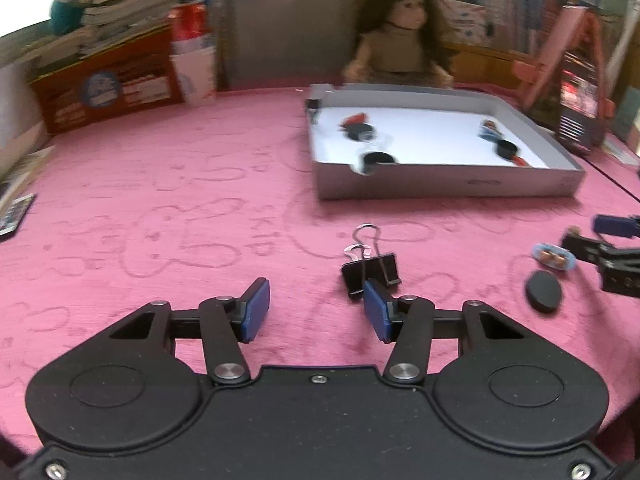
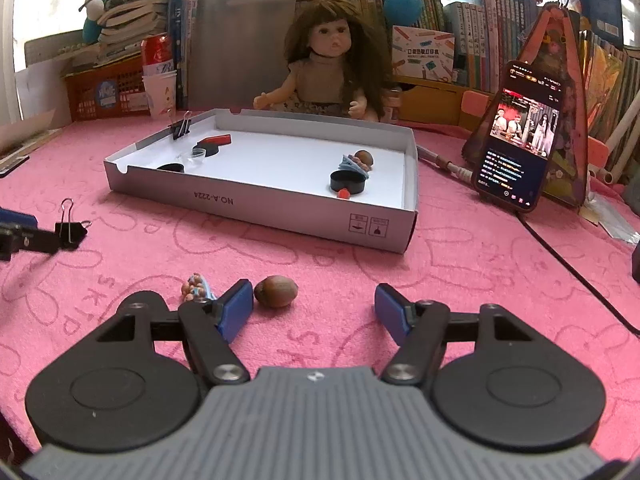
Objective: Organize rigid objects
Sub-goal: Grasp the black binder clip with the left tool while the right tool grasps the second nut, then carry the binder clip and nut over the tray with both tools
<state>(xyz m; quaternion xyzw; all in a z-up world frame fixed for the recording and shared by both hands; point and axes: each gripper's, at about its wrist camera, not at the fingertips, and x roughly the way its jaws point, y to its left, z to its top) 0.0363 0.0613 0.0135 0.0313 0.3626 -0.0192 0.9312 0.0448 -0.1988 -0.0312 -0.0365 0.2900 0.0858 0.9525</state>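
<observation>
- Lying on the pink worktop, a black binder clip is seen just beyond the half-open, empty left hand-held gripper.
- A brown nut is shown only by the right wrist view, before the wide-open, empty right hand-held gripper.
- Contents of the grey box are blurred in the left view.

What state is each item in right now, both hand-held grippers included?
Left hand-held gripper: open, empty.
Right hand-held gripper: open, empty.
Loose binder clip: on the pink mat, beside the left gripper's blue pad.
Second binder clip: clamped on the box wall.
Grey box: lidless.
Nut: on the mat.
Phone: screen on, propped up.
</observation>
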